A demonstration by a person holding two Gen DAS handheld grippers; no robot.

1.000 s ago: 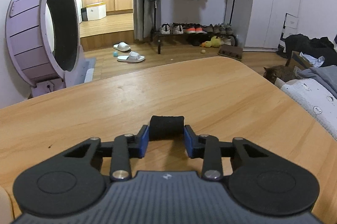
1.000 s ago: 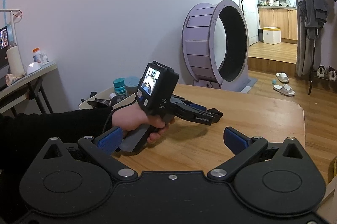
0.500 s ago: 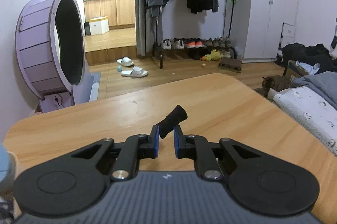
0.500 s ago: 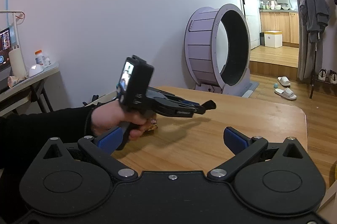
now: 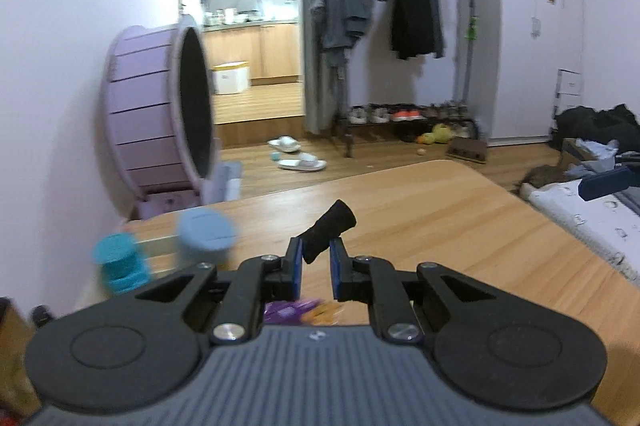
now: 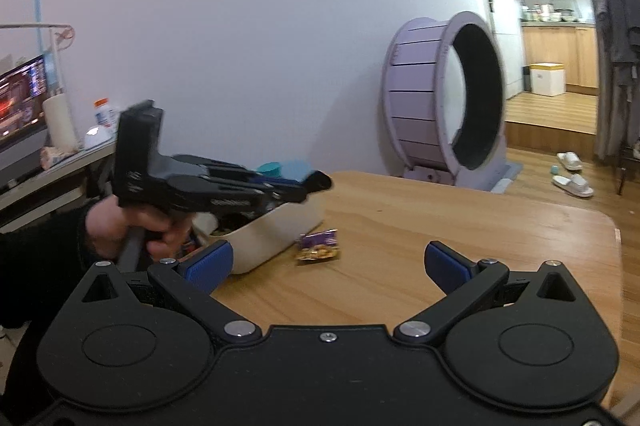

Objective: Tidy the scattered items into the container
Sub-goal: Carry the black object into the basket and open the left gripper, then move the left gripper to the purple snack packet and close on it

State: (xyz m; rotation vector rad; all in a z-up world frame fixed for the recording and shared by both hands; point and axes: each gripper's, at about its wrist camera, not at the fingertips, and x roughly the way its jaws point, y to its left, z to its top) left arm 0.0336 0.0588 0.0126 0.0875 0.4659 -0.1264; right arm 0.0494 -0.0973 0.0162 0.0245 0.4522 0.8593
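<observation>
Black roll (image 5: 329, 229), one, stood clamped between the blue pads of the left gripper (image 5: 315, 263), centre of the left wrist frame, tilted up to the right, apparently lifted for carrying to the container (image 6: 272, 231). Right gripper (image 6: 327, 262), lower frame, was spread wide and empty. Container, one, white, sat at centre left. Snack packet (image 6: 318, 245), one, lay just beside it on the table (image 6: 460, 222), presumably awaiting collection.

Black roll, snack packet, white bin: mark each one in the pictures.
Black roll (image 5: 329, 228), left wrist view, middle of its body above the fingers.
Snack packet (image 6: 318, 245), right wrist view, centre of the wrapper on the table.
White bin (image 6: 276, 231), right wrist view, its outer side wall.
</observation>
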